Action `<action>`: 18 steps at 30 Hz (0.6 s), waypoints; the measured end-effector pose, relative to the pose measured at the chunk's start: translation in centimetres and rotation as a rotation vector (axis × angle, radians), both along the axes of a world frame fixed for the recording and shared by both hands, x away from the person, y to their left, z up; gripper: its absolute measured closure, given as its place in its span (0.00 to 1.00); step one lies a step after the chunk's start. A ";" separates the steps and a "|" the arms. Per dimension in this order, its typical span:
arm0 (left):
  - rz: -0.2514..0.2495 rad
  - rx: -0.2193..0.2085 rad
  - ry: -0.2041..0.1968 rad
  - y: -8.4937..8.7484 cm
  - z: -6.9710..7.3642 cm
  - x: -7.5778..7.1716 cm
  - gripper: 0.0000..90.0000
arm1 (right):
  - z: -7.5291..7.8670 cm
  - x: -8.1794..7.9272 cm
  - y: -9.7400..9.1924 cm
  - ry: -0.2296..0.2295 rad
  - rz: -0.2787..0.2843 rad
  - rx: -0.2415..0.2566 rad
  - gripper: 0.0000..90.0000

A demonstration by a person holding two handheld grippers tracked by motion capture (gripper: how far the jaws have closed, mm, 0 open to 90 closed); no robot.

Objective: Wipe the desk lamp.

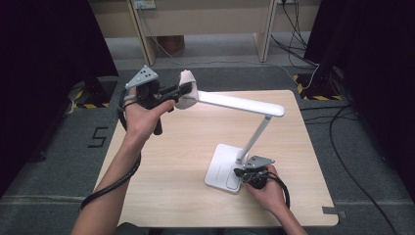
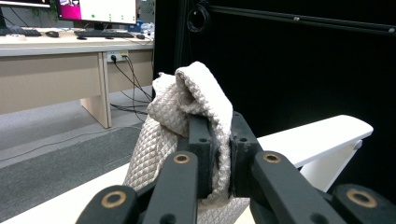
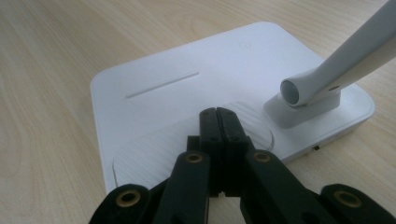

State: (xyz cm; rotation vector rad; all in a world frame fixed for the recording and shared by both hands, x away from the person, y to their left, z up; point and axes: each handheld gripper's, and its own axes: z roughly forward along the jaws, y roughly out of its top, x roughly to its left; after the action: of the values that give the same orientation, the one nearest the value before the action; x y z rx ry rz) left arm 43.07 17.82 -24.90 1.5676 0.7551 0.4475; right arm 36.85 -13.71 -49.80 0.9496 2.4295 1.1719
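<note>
Two hand-held grippers work on one white desk lamp with a flat rectangular base (image 1: 222, 169), a slanted stem and a long flat head bar (image 1: 240, 103), standing at the lower right of the light wooden table (image 1: 171, 161) in the high view. There the left gripper (image 1: 183, 90), in the upper left of the frame, holds a cream quilted cloth (image 1: 187, 93) against the left end of the head bar, while the right gripper (image 1: 241, 173) rests its tips on the base beside the foot of the stem, low and right of centre. In the left gripper view, the black jaws rise from the bottom and pinch a fold of the cloth (image 2: 187, 107) at the frame's middle; the lamp head (image 2: 322, 135) runs off to the right behind it, and whether the cloth actually touches the bar here is hard to say. In the right gripper view, the right gripper (image 3: 218, 116) has its jaws pressed together with nothing between them, the tips lying on the ribbed oval patch of the base (image 3: 196, 70) at centre, with the round stem hinge (image 3: 299, 91) just to the right.
</note>
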 end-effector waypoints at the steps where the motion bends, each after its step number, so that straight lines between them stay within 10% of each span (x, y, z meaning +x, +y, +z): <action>1: 0.001 -0.001 0.003 0.0 0.0 0.1 0.92 | 0.0 0.0 0.0 0.000 0.000 0.001 1.00; 18: 0.004 -0.018 -0.008 -0.5 -0.8 -0.4 0.92 | 0.0 0.0 0.0 0.000 0.003 0.006 1.00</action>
State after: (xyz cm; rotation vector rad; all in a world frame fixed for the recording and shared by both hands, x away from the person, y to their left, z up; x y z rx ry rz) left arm 42.70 17.32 -25.66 1.5467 0.7536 0.4485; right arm 36.87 -13.74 -49.84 0.9486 2.4295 1.1806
